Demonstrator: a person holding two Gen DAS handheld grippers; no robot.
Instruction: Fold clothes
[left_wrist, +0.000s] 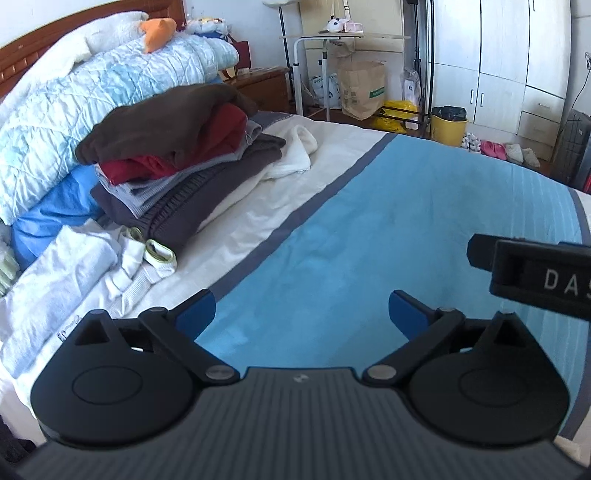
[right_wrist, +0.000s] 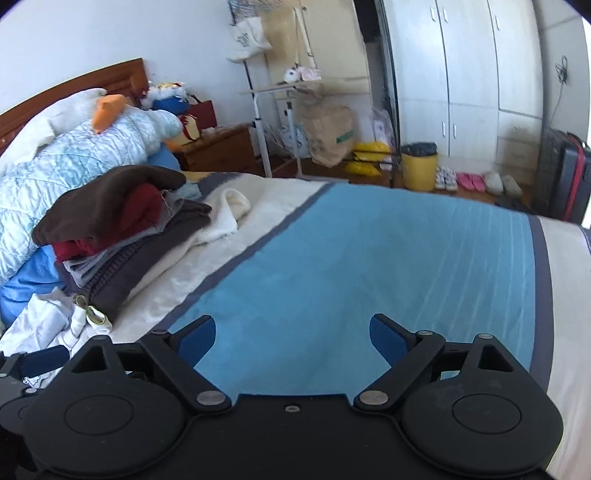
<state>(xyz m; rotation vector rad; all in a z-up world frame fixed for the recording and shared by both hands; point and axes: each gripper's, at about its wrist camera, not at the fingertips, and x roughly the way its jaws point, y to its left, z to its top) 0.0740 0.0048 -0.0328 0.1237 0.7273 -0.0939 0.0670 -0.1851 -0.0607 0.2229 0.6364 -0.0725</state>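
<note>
A stack of folded clothes (left_wrist: 173, 155), brown on top, then red and grey, lies on the bed's left side; the right wrist view shows this stack (right_wrist: 118, 229) too. White garments (left_wrist: 70, 266) with a pale green-trimmed piece (left_wrist: 159, 254) lie crumpled in front of it. A cream garment (left_wrist: 295, 155) trails off to the stack's right. My left gripper (left_wrist: 302, 314) hovers open over the blue bedspread (left_wrist: 369, 240), holding nothing. My right gripper (right_wrist: 293, 338) is also open and empty above the bedspread (right_wrist: 369, 258). The right gripper's body (left_wrist: 535, 273) shows at the left view's right edge.
A quilted light-blue duvet (left_wrist: 92, 103) and pillows pile against the wooden headboard (left_wrist: 92, 26). Beyond the bed stand a side table (left_wrist: 325, 40), a paper bag (left_wrist: 362, 88), a yellow bin (left_wrist: 448, 125), shoes (left_wrist: 506, 151), a white wardrobe (left_wrist: 498, 55) and a suitcase (right_wrist: 565, 177).
</note>
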